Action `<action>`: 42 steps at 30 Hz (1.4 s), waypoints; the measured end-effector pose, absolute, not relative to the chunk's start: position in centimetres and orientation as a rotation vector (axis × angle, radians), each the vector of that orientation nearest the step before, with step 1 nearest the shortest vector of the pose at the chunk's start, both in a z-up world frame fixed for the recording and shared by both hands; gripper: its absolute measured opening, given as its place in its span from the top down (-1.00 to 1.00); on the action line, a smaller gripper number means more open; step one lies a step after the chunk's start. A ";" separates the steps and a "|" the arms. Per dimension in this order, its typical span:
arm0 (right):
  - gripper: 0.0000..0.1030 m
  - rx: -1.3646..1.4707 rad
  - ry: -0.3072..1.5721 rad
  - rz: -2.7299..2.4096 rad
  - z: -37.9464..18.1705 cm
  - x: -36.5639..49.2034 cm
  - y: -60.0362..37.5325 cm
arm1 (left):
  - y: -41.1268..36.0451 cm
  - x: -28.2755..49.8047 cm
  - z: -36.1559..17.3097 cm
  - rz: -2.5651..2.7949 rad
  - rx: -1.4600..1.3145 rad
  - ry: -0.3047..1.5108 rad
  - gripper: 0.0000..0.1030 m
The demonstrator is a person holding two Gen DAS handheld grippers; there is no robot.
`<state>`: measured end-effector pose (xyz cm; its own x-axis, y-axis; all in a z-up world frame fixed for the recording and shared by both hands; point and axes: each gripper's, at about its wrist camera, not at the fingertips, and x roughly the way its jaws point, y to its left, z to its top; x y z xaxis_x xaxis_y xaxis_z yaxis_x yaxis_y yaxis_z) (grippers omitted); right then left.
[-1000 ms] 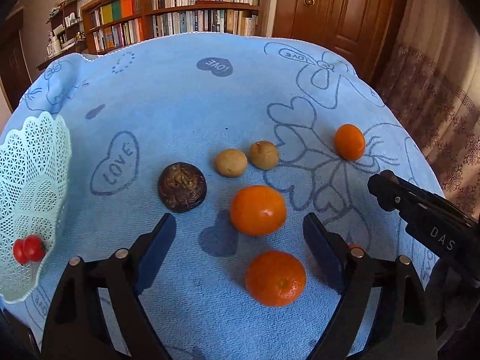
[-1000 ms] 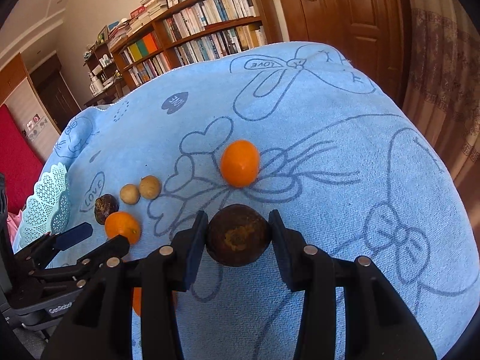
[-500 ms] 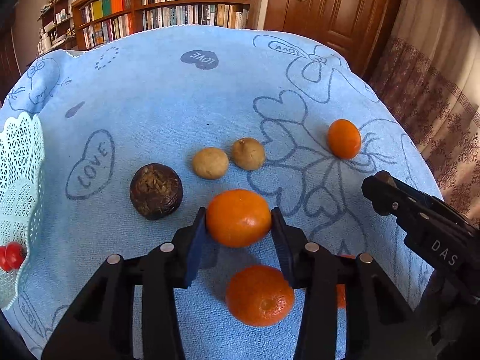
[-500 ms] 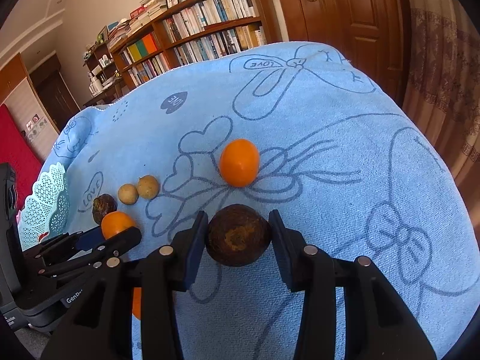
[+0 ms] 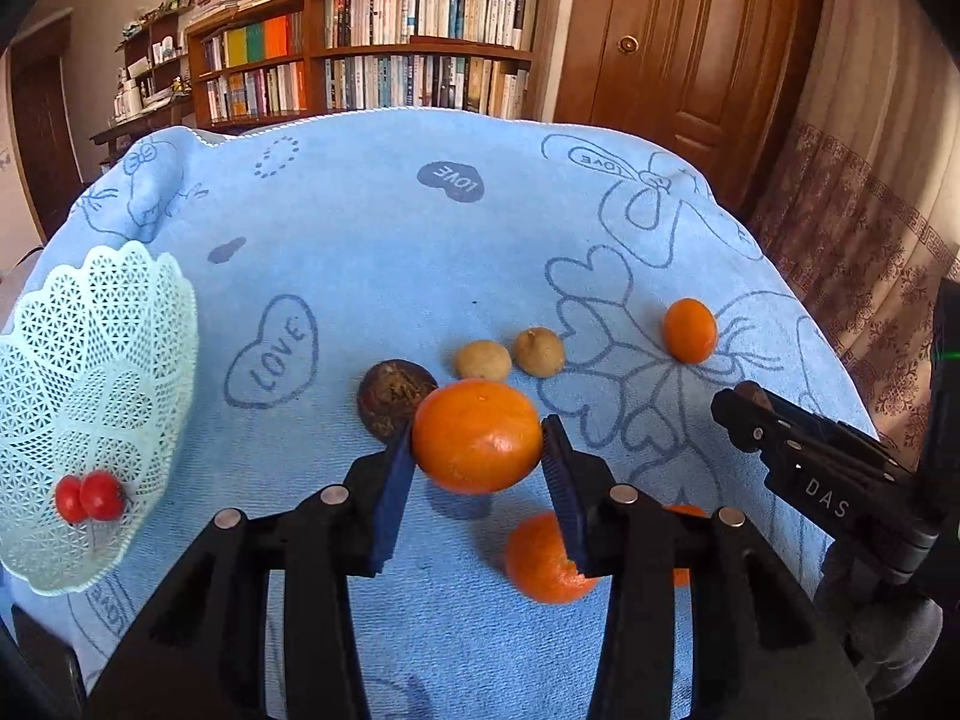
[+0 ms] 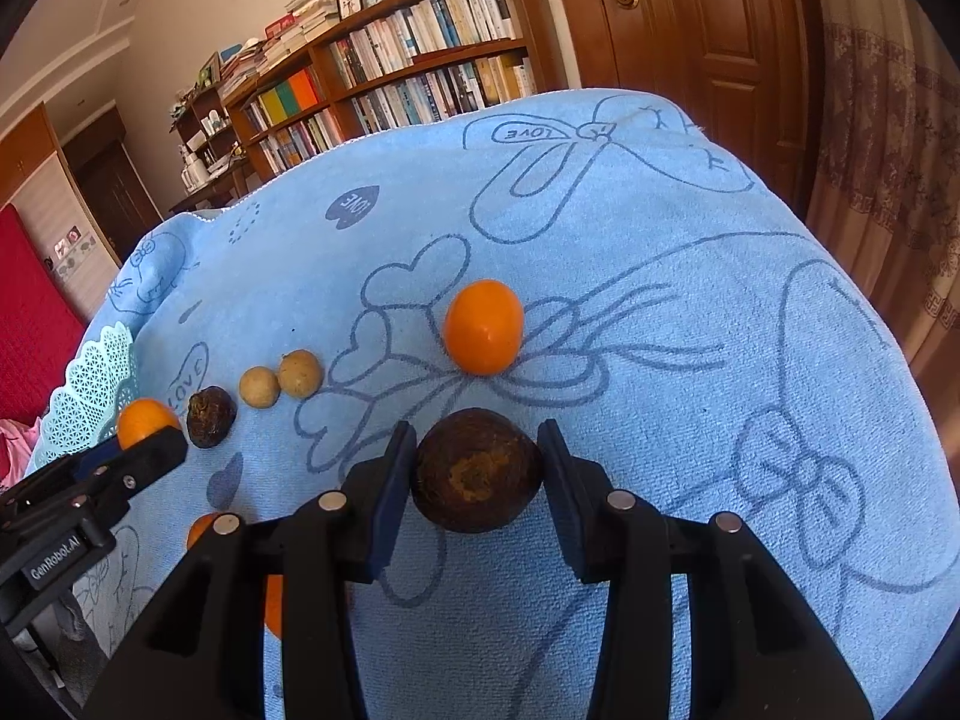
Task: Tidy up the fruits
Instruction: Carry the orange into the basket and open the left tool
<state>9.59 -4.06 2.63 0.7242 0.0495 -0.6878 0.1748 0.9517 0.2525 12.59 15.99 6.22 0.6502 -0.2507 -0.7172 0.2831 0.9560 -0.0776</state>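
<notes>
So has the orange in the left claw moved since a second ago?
Yes. The orange was on the cloth; it is lifted now, overlapping the dark fruit.

Four oranges, two dark fruits, two tan fruits, two tomatoes, one basket.

Bright daylight, soft shadows under fruit; strong fisheye bending (dark corners), perhaps slight blur.
</notes>
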 end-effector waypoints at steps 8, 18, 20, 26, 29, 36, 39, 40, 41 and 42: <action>0.18 0.311 0.761 -0.071 2.6 9.6 -4.0 | 20.3 12.4 8.1 -0.167 0.028 0.734 0.15; 0.18 0.310 0.764 -0.072 2.5 9.5 -4.0 | 26.0 13.3 8.2 -0.036 -0.038 0.732 0.15; 0.18 0.308 0.764 -0.071 2.5 9.5 -4.0 | 26.8 13.5 8.0 -0.019 -0.047 0.737 0.15; 0.18 0.308 0.766 -0.072 2.4 9.5 -3.9 | 28.4 13.6 7.2 0.051 -0.078 0.749 0.08; 0.18 0.308 0.765 -0.072 2.3 9.5 -3.9 | 29.4 13.2 7.5 0.094 -0.104 0.721 -0.30; 0.18 0.310 0.747 -0.059 2.5 9.4 -4.0 | 31.4 11.6 9.3 0.151 -0.131 0.652 -0.37; 0.18 0.311 0.733 -0.045 2.8 9.2 -3.8 | 32.1 10.6 10.1 0.168 -0.132 0.618 -0.55; 0.18 0.312 0.729 -0.038 2.9 9.1 -3.7 | 32.3 10.2 10.3 0.175 -0.129 0.606 -0.56; 0.18 0.314 0.726 -0.029 3.0 9.0 -3.6 | 32.5 9.9 10.5 0.178 -0.125 0.597 -0.57; 0.18 0.314 0.722 -0.021 3.2 9.0 -3.4 | 32.8 9.6 10.7 0.178 -0.121 0.592 -0.57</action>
